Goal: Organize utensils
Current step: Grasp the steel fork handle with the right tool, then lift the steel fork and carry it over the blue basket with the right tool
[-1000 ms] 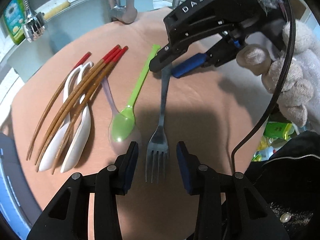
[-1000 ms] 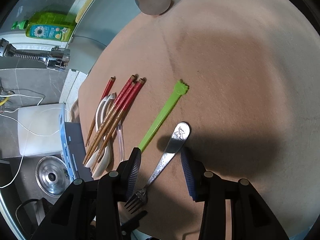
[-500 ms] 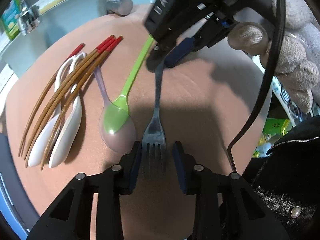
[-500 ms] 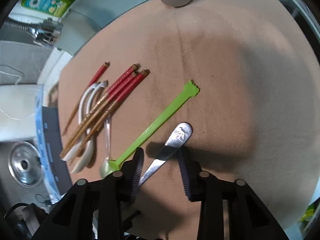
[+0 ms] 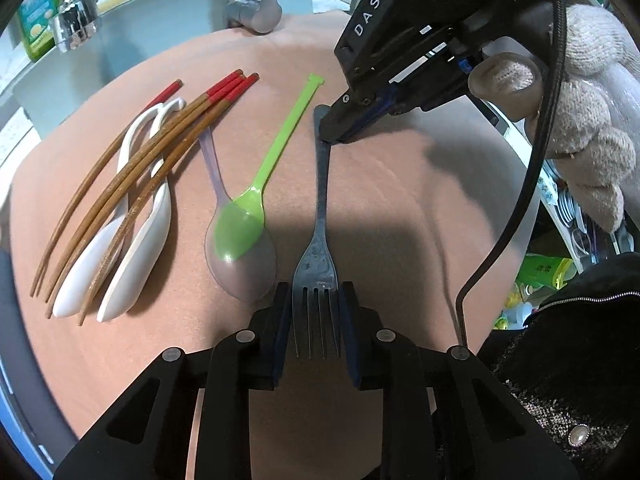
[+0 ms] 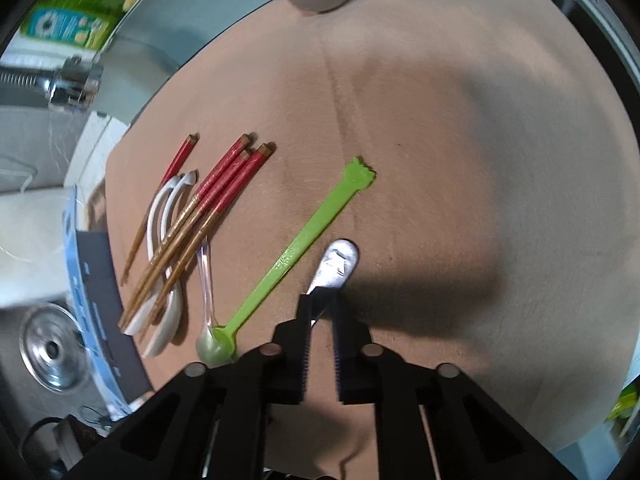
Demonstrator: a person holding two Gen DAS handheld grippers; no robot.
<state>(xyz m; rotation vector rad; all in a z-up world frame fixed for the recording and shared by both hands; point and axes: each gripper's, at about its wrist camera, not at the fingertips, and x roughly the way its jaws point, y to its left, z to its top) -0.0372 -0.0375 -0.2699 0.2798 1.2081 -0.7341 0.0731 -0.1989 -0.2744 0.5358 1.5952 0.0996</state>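
A metal fork [image 5: 320, 208] lies on the tan mat [image 5: 400, 200]. My left gripper [image 5: 315, 312] is shut on its tines. My right gripper [image 6: 320, 320] is shut on its handle [image 6: 336, 266]; in the left wrist view it [image 5: 340, 128] grips the far end. Left of the fork lie a green spoon [image 5: 256, 196] on a clear spoon [image 5: 240, 264], then two white spoons [image 5: 132, 240] under several red-tipped chopsticks [image 5: 160, 152]. The right wrist view shows the green spoon [image 6: 296, 248], the chopsticks [image 6: 200, 220] and the white spoons [image 6: 160, 320].
A faucet [image 5: 252, 4] and sink edge stand behind the mat. A green soap bottle [image 5: 34, 24] and sprayer head [image 5: 76, 24] are at the far left. A steel lid [image 6: 52, 348] sits off the mat's left side.
Both grippers have closed on the fork, the left on the tines and the right on the handle. The fork now lies straighter beside the green spoon.
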